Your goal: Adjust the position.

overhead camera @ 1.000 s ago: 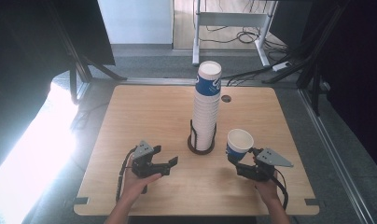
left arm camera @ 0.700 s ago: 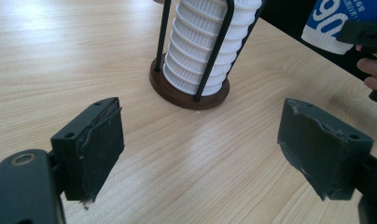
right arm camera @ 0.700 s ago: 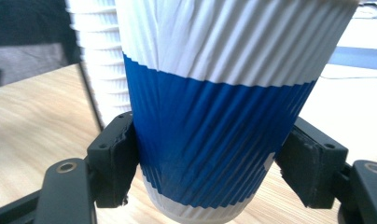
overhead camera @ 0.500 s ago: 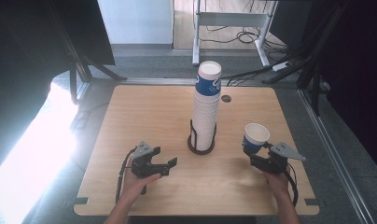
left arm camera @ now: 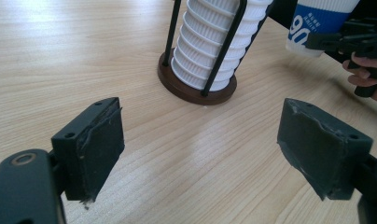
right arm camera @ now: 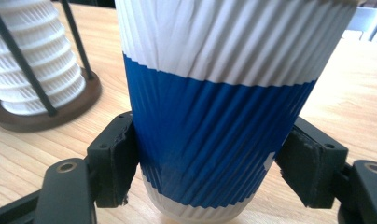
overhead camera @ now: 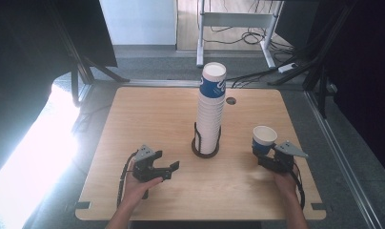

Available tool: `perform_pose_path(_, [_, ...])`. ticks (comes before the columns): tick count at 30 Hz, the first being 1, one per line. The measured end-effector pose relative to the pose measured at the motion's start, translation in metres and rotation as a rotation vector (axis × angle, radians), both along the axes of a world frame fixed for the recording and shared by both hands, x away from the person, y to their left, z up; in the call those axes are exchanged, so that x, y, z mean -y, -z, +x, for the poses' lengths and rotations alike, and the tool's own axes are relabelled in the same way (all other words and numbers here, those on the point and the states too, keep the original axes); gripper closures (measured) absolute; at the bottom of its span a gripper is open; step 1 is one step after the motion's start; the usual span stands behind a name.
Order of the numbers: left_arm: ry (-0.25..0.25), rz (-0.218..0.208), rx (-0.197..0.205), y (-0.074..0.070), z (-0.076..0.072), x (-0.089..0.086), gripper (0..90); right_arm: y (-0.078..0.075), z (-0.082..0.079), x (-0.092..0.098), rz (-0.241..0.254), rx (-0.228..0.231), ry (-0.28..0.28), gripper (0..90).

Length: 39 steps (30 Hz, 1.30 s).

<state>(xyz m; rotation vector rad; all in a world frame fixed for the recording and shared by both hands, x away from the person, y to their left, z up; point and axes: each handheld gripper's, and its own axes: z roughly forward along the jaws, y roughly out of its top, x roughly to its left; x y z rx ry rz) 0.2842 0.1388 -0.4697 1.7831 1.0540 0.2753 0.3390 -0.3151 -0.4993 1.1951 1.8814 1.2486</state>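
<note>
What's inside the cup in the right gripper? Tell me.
Seen from above, the cup held by the right gripper shows a plain white interior, nothing visible inside. Its very bottom is too small to make out.

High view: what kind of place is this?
Probably a lab or office recording setup: a bare wooden table with only a stack of paper cups in a holder, loose floor cables, and dark screens around it.

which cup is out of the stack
The single paper cup clamped in the right hand-held gripper, right of the holder; the others sit nested in the stack.
</note>
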Motion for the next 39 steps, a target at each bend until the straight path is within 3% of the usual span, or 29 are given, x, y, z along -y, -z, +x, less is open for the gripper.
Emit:
perform_pose_path(13, [-0.005, -0.009, -0.002, -0.001, 0.000, -0.004, 14.9, 0.008, 0.007, 0.004, -0.059, -0.061, 0.037, 27.1])
perform_pose_path(39, [-0.006, -0.002, -0.002, -0.001, 0.000, -0.007, 15.0, 0.014, 0.009, 0.006, -0.158, -0.136, 0.074, 26.4])
